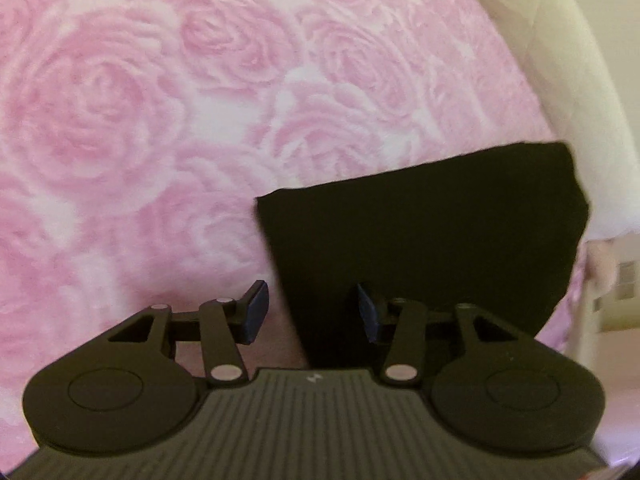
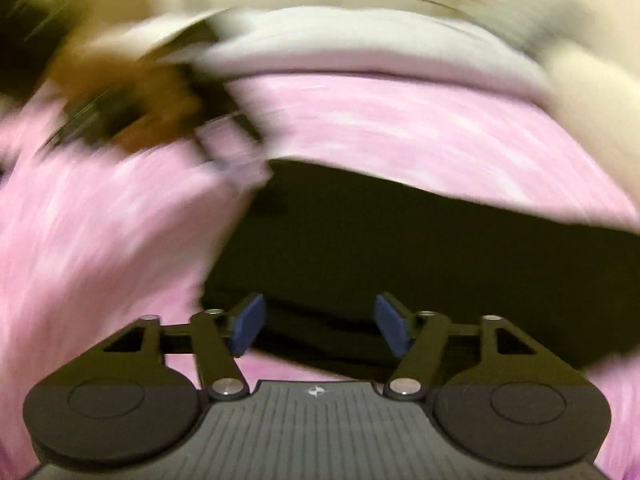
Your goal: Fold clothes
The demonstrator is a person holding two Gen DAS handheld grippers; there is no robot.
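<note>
The left tool (image 1: 312, 312) has its blue-padded fingers spread apart with nothing between them. Its left finger hangs over the pink rose-patterned plush bedspread (image 1: 160, 120); its right finger sits over the black fabric garment (image 1: 432, 232), whose left edge runs up between the two. Ahead and to the right of this tool the garment lies flat in a neat, straight-edged block with a square far corner. Beyond that corner is a cream padded headboard or cushion (image 1: 552, 60).

The right tool (image 2: 320, 328), seen in a heavily smeared view, also stands with its fingers parted and empty, poised just above the near edge of the same black garment (image 2: 400, 248). There the cloth shows stacked layers, as a folded piece would. To its upper left a blurred hand (image 2: 132, 108) holds the other tool.

The garment looks soft, light and limp, so it will likely sag and slide open if lifted by one layer. The firmest hold would be a pinch through all layers at a corner or along the layered near edge. Whether another fold is wanted, or this compact shape is the finished one, the views do not settle.
</note>
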